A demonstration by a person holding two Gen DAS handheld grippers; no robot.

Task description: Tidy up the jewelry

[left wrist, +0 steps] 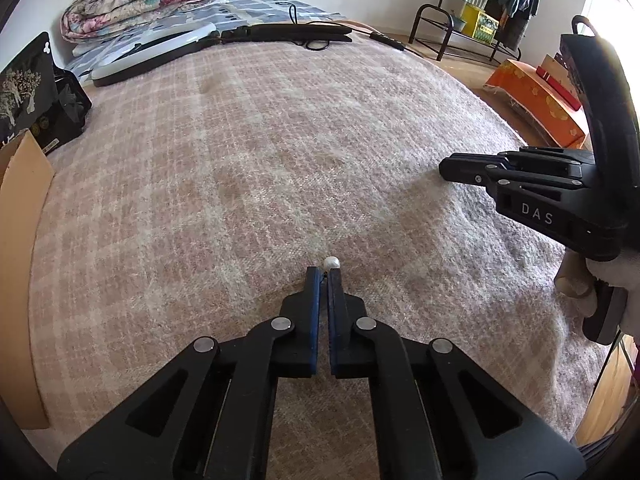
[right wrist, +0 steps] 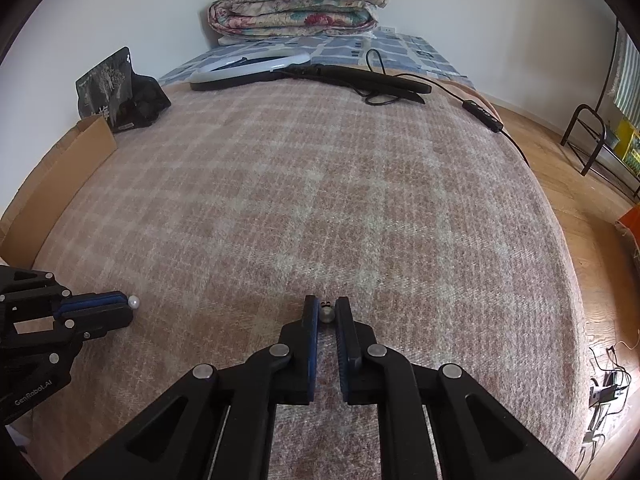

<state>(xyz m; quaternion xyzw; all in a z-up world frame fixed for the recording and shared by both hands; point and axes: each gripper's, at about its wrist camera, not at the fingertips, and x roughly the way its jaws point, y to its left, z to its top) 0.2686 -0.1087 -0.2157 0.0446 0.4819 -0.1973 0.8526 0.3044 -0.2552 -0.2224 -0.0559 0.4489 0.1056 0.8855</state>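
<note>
My left gripper (left wrist: 324, 273) is shut on a white pearl earring (left wrist: 331, 263); the pearl sticks out past the fingertips, just above the plaid blanket (left wrist: 260, 160). It also shows in the right wrist view (right wrist: 120, 304) at far left, with the pearl (right wrist: 133, 301) at its tip. My right gripper (right wrist: 327, 305) is shut on a small silvery pearl earring (right wrist: 327, 314) held between its blue pads, low over the blanket (right wrist: 340, 200). In the left wrist view the right gripper (left wrist: 446, 168) reaches in from the right edge, seen from the side.
A ring light (right wrist: 250, 68) and black stand with cable (right wrist: 360, 78) lie at the blanket's far end. A folded floral quilt (right wrist: 296, 4) sits behind. A black bag (right wrist: 116, 88) and cardboard box (right wrist: 60, 176) stand left. Wooden floor (right wrist: 580, 200) and a metal rack (left wrist: 452, 28) lie right.
</note>
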